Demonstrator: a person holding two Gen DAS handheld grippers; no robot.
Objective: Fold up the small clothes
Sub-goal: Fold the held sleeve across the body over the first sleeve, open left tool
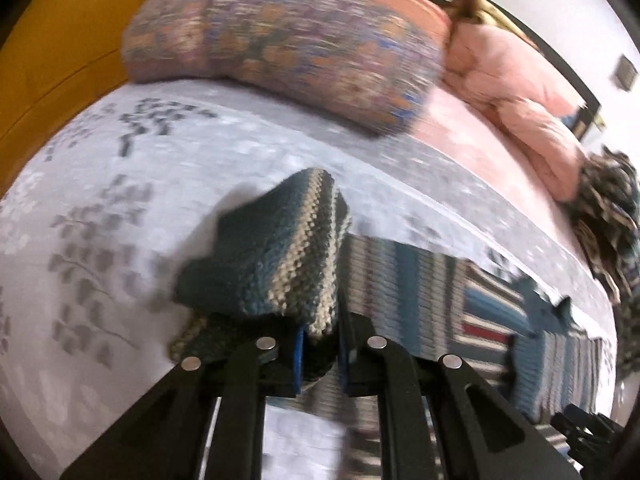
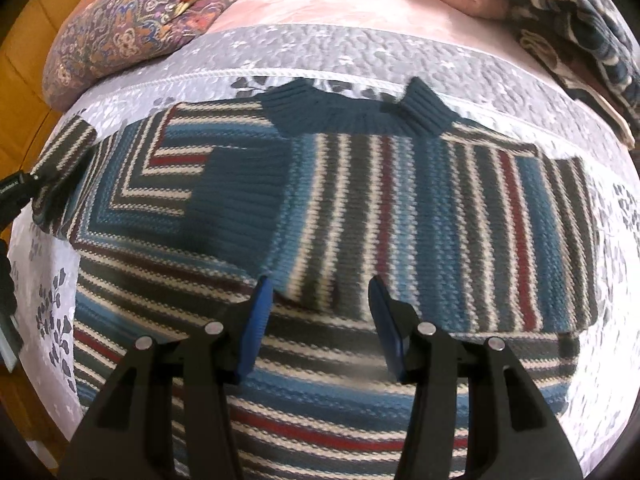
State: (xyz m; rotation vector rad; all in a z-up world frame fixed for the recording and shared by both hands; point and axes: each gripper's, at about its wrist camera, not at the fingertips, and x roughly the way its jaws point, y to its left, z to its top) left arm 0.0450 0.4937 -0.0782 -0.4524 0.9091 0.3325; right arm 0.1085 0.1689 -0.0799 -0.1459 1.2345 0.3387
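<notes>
Striped knit sweater (image 2: 400, 208) spread flat on the bed (image 2: 400, 60), sleeves folded inward. Left tool (image 1: 320, 354) clamped on a lifted sleeve edge (image 1: 280, 248); right tool (image 2: 320, 316) spread apart above the sweater

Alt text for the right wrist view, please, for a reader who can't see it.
The open right gripper hovers over a striped knit sweater spread flat on a grey floral bedspread, both sleeves folded across the body. At the left edge the left gripper holds the sweater's side. A patterned pillow and a dark blanket lie behind.
</notes>
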